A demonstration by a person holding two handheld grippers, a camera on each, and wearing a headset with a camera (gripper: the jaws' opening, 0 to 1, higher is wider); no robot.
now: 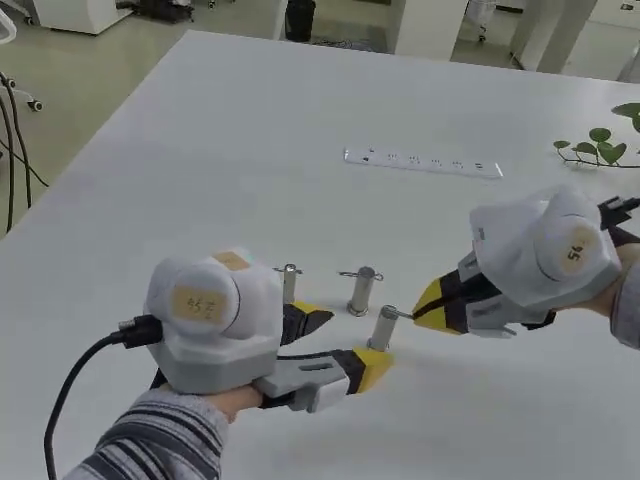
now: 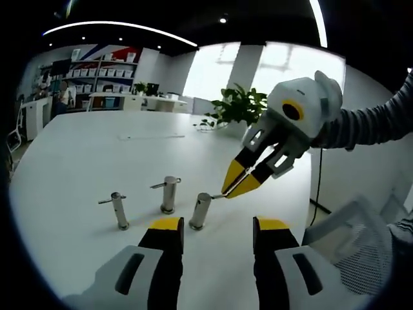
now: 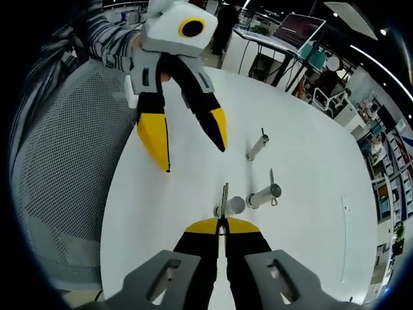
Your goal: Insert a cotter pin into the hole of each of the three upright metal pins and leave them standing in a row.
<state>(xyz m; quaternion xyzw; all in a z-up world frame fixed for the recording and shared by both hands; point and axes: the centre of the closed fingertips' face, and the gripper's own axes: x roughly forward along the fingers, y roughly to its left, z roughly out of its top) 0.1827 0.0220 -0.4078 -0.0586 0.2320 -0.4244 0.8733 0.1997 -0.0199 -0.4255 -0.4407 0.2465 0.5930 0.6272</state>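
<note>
The white table (image 1: 250,130) takes up most of the head view. A power strip (image 1: 422,161) lies upper centre and a plant (image 1: 600,148) sits at the right edge.

The left gripper (image 1: 352,342) is at lower left, on a striped sleeve. Its jaws are spread wide with nothing between them. In its own view the left gripper (image 2: 219,225) has a yellow tip on either side of the near pin's foot, and neither touches it.

The right gripper (image 1: 420,312) comes in from the right with its jaws pressed together on a cotter pin (image 3: 224,200).

Three metal pins stand upright in a row, lower centre:
- The far pin (image 1: 289,283) and middle pin (image 1: 362,290) each have a fitted cotter (image 1: 352,274) through the head.
- The near pin (image 1: 382,328) is the one in hand.

The cotter pin's free end meets the near pin's top. I cannot tell whether it has entered the hole.

This looks like the last of three insertions, so the task is well along. The next move calls for a straight push along the hole's axis while the cotter stays level. The left jaws would probably close on the near pin's shaft first, so the push does not tip it or knock the middle pin beside it. After that the right jaws must let go cleanly.
</note>
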